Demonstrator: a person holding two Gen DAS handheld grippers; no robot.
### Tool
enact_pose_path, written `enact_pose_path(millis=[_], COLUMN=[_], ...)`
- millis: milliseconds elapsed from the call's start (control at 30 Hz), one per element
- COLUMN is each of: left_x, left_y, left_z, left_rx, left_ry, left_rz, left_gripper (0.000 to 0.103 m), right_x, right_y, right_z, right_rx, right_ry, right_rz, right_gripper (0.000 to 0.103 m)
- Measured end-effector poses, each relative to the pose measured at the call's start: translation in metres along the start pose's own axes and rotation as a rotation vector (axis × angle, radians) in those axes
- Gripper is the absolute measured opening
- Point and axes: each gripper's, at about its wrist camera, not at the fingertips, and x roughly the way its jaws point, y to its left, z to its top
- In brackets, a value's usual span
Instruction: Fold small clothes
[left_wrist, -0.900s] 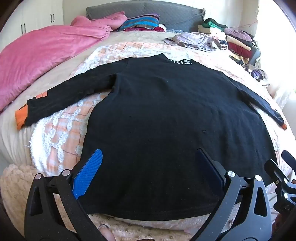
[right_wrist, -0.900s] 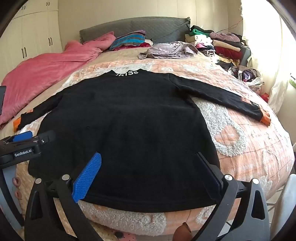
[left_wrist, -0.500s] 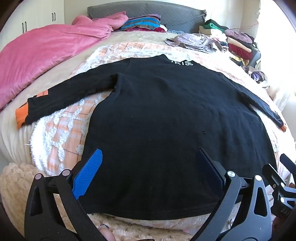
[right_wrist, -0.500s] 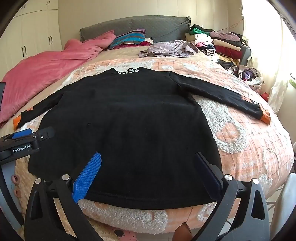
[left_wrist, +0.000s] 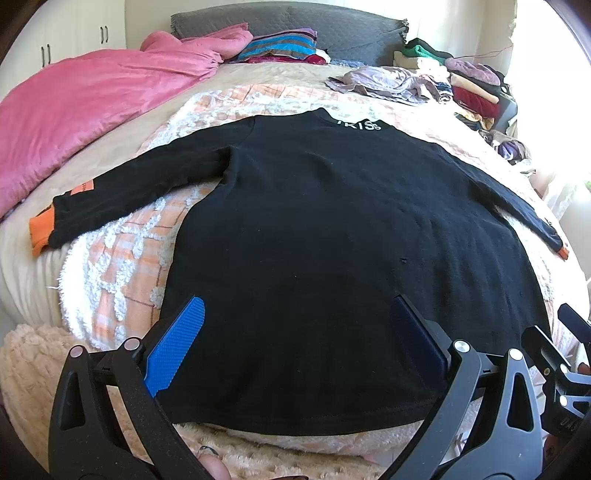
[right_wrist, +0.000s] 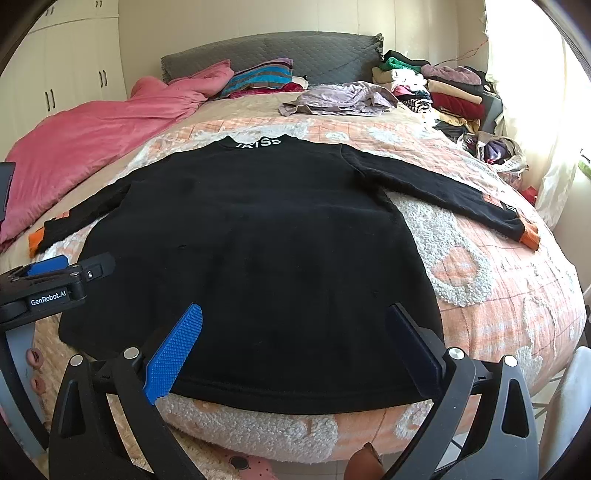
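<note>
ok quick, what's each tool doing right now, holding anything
left tool: open, holding nothing, poised over the black sweater
right tool: open, holding nothing, over the sweater's hem

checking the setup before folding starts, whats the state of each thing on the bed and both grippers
black sweater: spread flat, unfolded, both sleeves out to the sides
left gripper: open, holding nothing, over the sweater's hem
right gripper: open, holding nothing, over the hem
pink duvet: bunched up along the bed's far left
lilac garment: crumpled, unfolded
clothes pile: stacked by the window
</note>
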Motion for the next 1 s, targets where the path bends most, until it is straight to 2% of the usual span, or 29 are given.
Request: enact_pose_path(millis=[1000], left_x=[-0.0019], left_y=[0.0009], left_z=[0.0015], left_rx=[-0.003], left_ry=[0.004], left_rz=[-0.004], left_gripper=[0.095], right_x=[-0.0036], right_y=[0.0019], right_z=[-0.0013], right_rx=[-0.008], right_ry=[-0.006], right_rz=[-0.004], right_gripper=[0.099])
